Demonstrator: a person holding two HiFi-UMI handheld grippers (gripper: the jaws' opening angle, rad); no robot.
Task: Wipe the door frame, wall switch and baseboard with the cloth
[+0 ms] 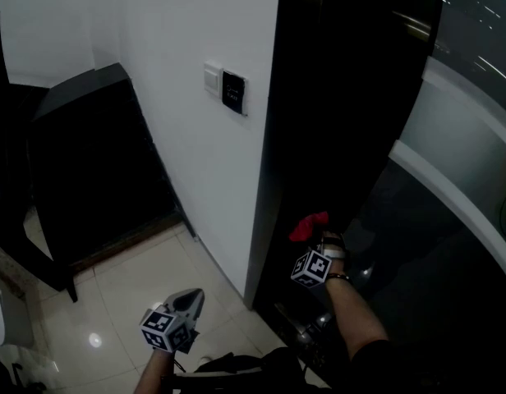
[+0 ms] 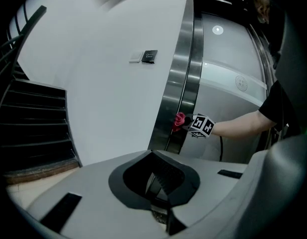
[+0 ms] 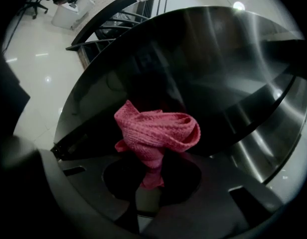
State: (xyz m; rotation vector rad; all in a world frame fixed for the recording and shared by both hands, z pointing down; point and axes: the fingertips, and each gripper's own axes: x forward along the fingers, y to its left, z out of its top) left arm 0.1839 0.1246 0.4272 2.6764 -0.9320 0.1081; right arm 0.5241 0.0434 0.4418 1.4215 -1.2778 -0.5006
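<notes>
Your right gripper (image 1: 319,238) is clamped on the cloth (image 1: 309,225). In the right gripper view the jaws pinch the tail of the cloth (image 3: 156,131), and the rest bunches in a red knot ahead of the tips. That knot sits against the dark metal door frame (image 1: 265,195), low on it and on the face just past its wall-side edge. The left gripper view shows the same: cloth (image 2: 179,120) on the frame (image 2: 182,78), with your right gripper (image 2: 192,123) and forearm reaching in from the right.

Your left gripper (image 1: 191,296) hangs low over the tiled floor (image 1: 130,290), well apart from the frame. Its jaws are drawn together with nothing between them, as its own view shows (image 2: 157,182).

The switch (image 1: 213,78) is on the white wall (image 1: 171,121), high up and near the wall's edge with the frame. A dark panel (image 1: 234,93) sits just beside it on the frame side. Both are well above the cloth.

I can't make out the baseboard along the foot of the wall. Dark stairs (image 1: 89,154) stand at the left, against the far end of the wall.
</notes>
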